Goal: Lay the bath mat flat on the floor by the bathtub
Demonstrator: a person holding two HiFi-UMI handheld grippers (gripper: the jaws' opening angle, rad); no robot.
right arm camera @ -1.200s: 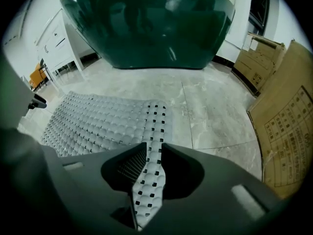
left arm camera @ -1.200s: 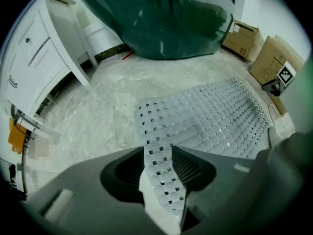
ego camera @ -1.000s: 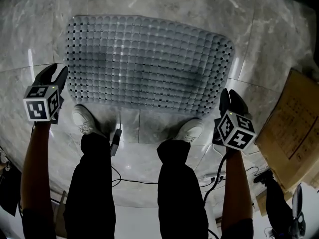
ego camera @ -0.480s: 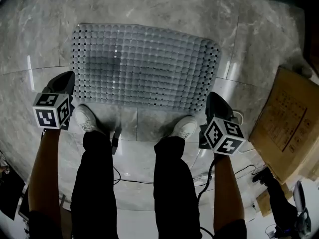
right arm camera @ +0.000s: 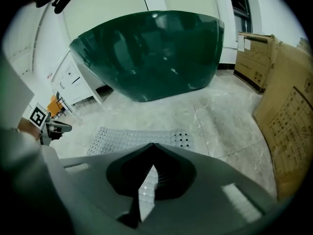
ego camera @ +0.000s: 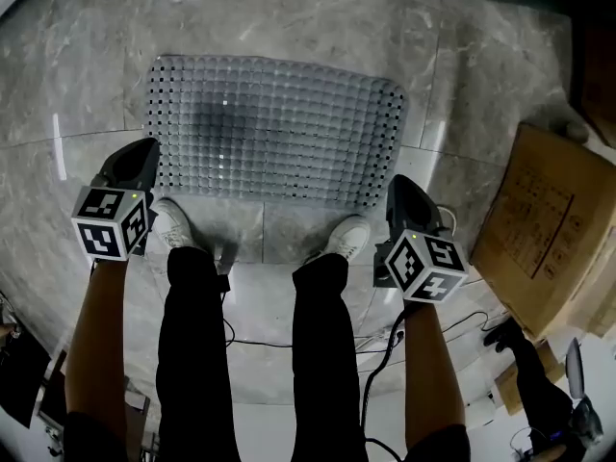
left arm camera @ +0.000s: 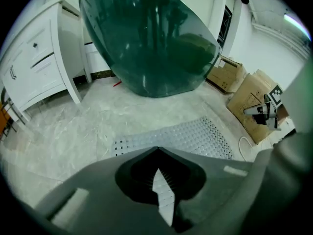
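Bath mat spread flat on the floor, ahead of two closed grippers.

Farthest ahead of both tools we see the dark green bathtub (right arm camera: 146, 53) standing on the grey marble floor (ego camera: 289, 8). Between the tub and the tools lies the bath mat (ego camera: 274, 128). It is a pale grey rectangle with rounded corners, covered in a regular grid of small raised bumps, with rows of dark holes along its short ends. It lies flat, with no fold or lifted corner visible. Its near edge runs just beyond the toes of the person's shoes (ego camera: 173, 224). The left gripper (ego camera: 135, 157) hangs off the mat's near left corner and the right gripper (ego camera: 399, 186) off its near right corner, neither touching it. On each tool the jaws are pressed together at the tips with nothing pinched between them.
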